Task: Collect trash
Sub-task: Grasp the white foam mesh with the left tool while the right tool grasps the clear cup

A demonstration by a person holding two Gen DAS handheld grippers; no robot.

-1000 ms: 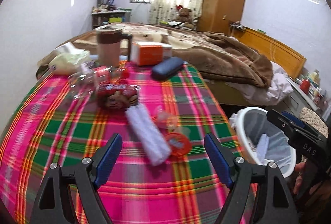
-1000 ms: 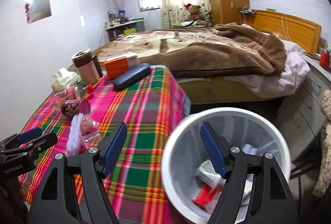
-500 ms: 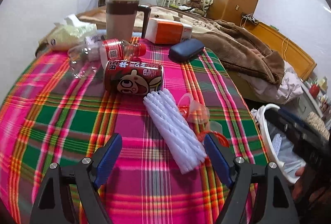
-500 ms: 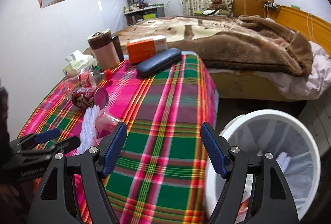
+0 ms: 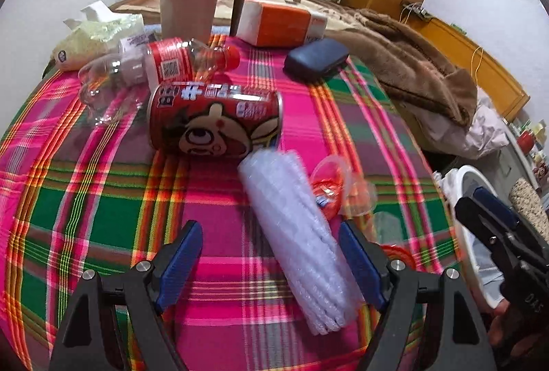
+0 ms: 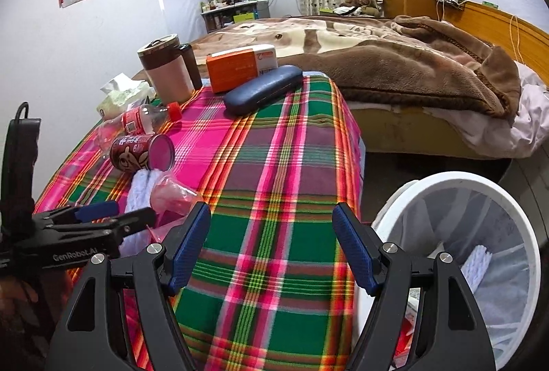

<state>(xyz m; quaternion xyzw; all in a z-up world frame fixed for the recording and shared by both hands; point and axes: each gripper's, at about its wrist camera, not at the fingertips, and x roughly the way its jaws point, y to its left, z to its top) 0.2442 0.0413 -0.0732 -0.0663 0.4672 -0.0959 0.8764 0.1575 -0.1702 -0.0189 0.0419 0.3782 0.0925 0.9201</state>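
A white foam net sleeve (image 5: 295, 234) lies on the plaid tablecloth (image 5: 85, 199). My left gripper (image 5: 271, 263) is open and low over it. The sleeve lies between the blue fingers (image 5: 182, 261), nearer the right one, and is not pinched. A crumpled clear cup with a red lid (image 5: 329, 186) sits just right of the sleeve. Behind them lie a red can (image 5: 216, 120) and an empty plastic bottle (image 5: 164, 66). My right gripper (image 6: 271, 247) is open and empty above the cloth, beside the white trash bin (image 6: 446, 179), which holds some rubbish.
At the far end of the table stand a brown mug (image 5: 190, 4), an orange box (image 5: 281, 24), a navy case (image 5: 315, 59) and a tissue pack (image 5: 99, 35). A bed with a brown blanket (image 6: 411, 69) lies beyond. The bin stands on the floor off the table's right edge.
My left gripper has moved forward and down, so the foam sleeve now lies between its fingers. The right gripper has swung left, from over the bin to over the table's edge.
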